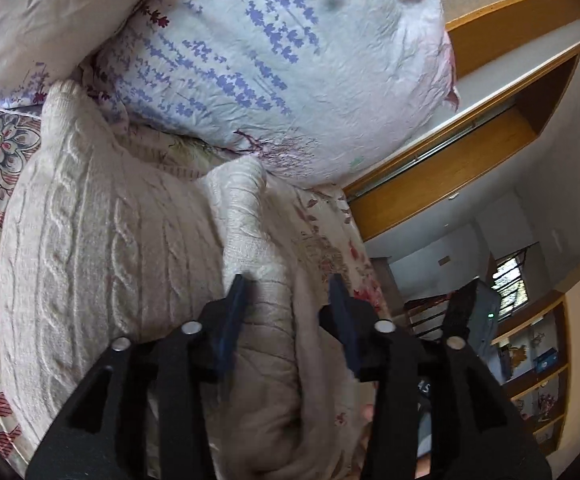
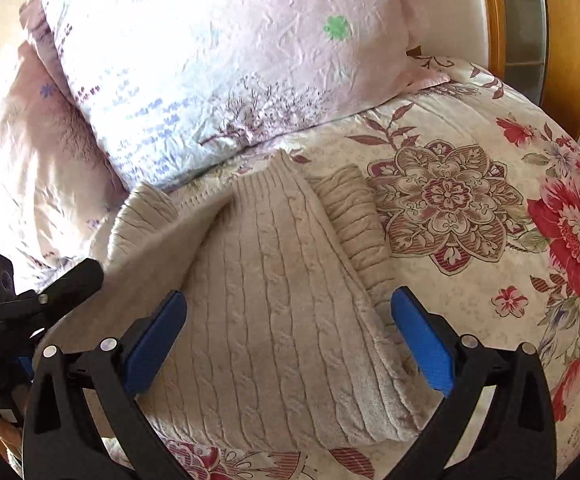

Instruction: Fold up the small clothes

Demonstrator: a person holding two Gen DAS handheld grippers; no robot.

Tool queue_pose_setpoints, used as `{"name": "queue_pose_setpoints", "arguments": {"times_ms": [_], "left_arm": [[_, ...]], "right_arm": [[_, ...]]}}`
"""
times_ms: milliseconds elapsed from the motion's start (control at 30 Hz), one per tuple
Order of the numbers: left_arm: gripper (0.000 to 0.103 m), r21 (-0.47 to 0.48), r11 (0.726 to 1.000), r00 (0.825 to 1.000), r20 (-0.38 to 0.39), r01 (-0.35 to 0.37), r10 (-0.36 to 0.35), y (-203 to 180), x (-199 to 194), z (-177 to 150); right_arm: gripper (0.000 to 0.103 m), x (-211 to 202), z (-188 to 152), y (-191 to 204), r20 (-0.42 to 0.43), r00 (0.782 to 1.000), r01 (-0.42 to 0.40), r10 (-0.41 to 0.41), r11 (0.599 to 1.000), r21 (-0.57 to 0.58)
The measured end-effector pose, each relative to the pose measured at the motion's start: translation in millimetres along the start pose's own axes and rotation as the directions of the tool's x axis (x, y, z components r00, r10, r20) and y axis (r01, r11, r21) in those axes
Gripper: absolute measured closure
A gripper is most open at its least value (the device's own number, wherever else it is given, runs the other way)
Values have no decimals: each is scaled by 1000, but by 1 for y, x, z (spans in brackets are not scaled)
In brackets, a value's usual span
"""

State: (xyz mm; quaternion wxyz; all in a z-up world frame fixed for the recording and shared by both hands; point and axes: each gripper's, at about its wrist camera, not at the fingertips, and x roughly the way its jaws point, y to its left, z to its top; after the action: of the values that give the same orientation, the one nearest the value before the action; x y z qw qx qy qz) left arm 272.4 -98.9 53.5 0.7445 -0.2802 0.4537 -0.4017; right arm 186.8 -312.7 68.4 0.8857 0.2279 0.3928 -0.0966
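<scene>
A cream cable-knit sweater [image 2: 282, 280] lies folded on the floral bedspread [image 2: 469, 280], with one sleeve [image 2: 349, 216] laid along its right side. In the right wrist view my right gripper [image 2: 290, 332] hovers over the sweater's near end, its blue pads [image 2: 158, 336] spread wide with nothing gripped. In the left wrist view my left gripper [image 1: 288, 312] is at the sweater [image 1: 102, 248]. Its jaws stand apart around a raised fold of knit [image 1: 266, 320], and the pads [image 1: 232, 316] do not press on it.
Two pale floral pillows [image 2: 218, 64] lean against the bed's head just beyond the sweater. A wooden door frame [image 1: 489, 148] and shelves [image 1: 537, 364] are off the bed's side. The left gripper's black body [image 2: 66, 280] shows at the left edge of the right wrist view.
</scene>
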Motion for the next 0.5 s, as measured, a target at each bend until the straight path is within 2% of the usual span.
{"name": "queue_pose_setpoints", "arguments": {"times_ms": [33, 67, 100, 167, 200, 233, 333, 400, 433, 467, 500], "left_arm": [[32, -10, 999, 999, 14, 31, -31, -2, -7, 1], [23, -7, 999, 998, 34, 45, -45, -4, -16, 2], [20, 8, 1000, 998, 63, 28, -28, -7, -25, 2], [12, 57, 994, 987, 135, -97, 89, -12, -45, 0], [11, 83, 981, 971, 179, -177, 160, -15, -53, 0], [7, 107, 962, 948, 230, -251, 222, -14, -63, -3], [2, 133, 884, 850, 368, -449, 376, -1, -84, -11], [2, 123, 835, 801, 386, -537, 458, 16, -86, -12], [2, 114, 815, 781, 387, -569, 491, 25, -89, -11], [2, 109, 795, 765, 378, -597, 522, 31, -91, -11], [2, 107, 784, 760, 356, -611, 544, 37, -96, -13]], "right_arm": [[1, -5, 1, -2, 25, 999, -37, 37, 999, 10], [1, -10, 0, -3, 52, 995, -88, 87, 996, 14], [1, -15, 0, -4, 72, 988, -136, 135, 991, 14], [1, -21, 1, -5, 78, 975, -210, 209, 978, 9], [1, -19, 5, -4, 54, 972, -229, 228, 973, 12], [1, -16, 8, -4, 15, 970, -244, 244, 970, 24], [1, 1, 14, -5, -104, 937, -322, 334, 940, 114], [4, 13, 13, -7, -152, 905, -368, 397, 910, 189], [7, 17, 11, -7, -165, 898, -371, 408, 903, 217], [13, 20, 10, -7, -171, 898, -363, 405, 903, 230], [17, 19, 9, -5, -170, 903, -353, 394, 907, 228]]}}
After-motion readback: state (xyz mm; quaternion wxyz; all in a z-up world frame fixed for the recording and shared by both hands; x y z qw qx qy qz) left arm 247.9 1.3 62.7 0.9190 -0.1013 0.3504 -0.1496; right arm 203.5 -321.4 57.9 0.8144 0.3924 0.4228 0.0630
